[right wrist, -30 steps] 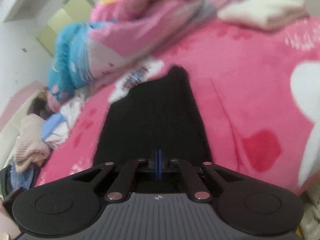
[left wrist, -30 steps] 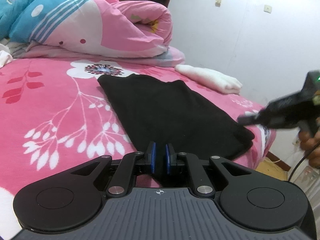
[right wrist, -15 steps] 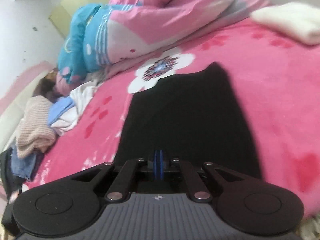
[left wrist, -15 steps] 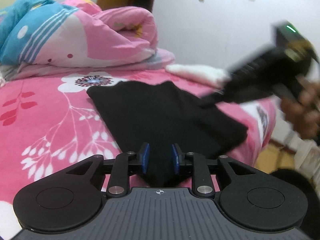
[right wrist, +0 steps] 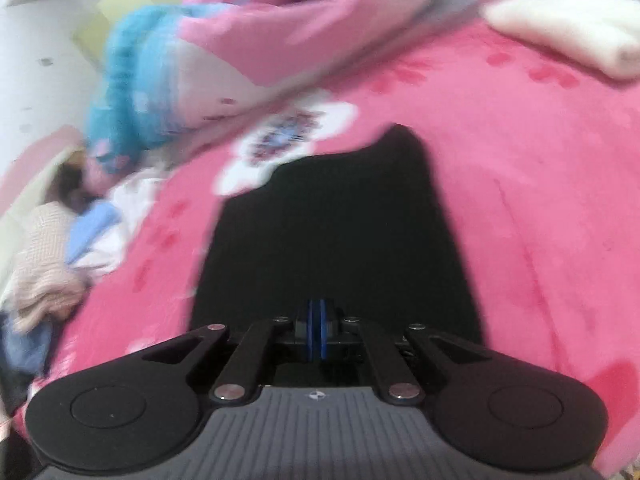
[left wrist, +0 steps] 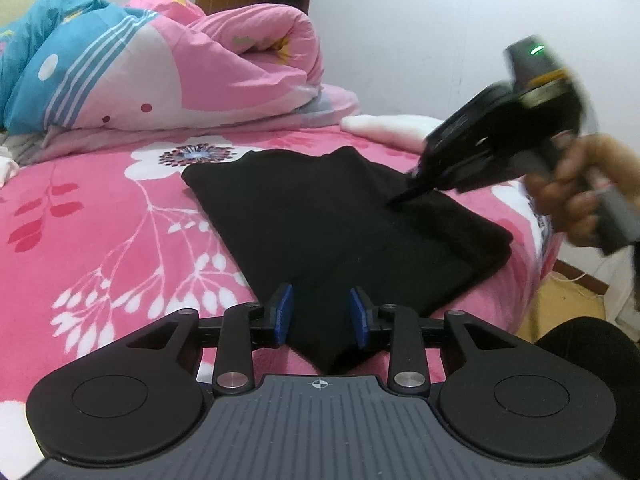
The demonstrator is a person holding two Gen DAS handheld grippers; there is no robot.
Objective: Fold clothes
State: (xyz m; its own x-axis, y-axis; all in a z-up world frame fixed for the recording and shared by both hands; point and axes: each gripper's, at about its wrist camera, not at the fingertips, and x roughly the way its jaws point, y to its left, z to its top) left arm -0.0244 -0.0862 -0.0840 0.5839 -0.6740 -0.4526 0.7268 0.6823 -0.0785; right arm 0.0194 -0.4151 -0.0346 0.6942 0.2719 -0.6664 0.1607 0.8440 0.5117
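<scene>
A black garment [left wrist: 340,224] lies folded in a long rectangle on the pink flowered bed; it also fills the middle of the right wrist view [right wrist: 340,232]. My left gripper [left wrist: 320,316] is open at the garment's near corner, its blue pads on either side of the cloth edge. My right gripper [right wrist: 317,334] is shut with pads together, low over the garment. In the left wrist view the right gripper [left wrist: 404,196] points down at the garment's right side, and I cannot tell whether it pinches cloth.
A rolled pink and blue quilt [left wrist: 160,80] lies at the bed's far side. A folded white cloth [left wrist: 388,130] sits by the wall. A pile of clothes [right wrist: 44,264] lies at the left. The bed edge [left wrist: 536,264] drops off to the right.
My left gripper has opened and let go of the garment's near corner. My right gripper has swung up and in over the garment's right side.
</scene>
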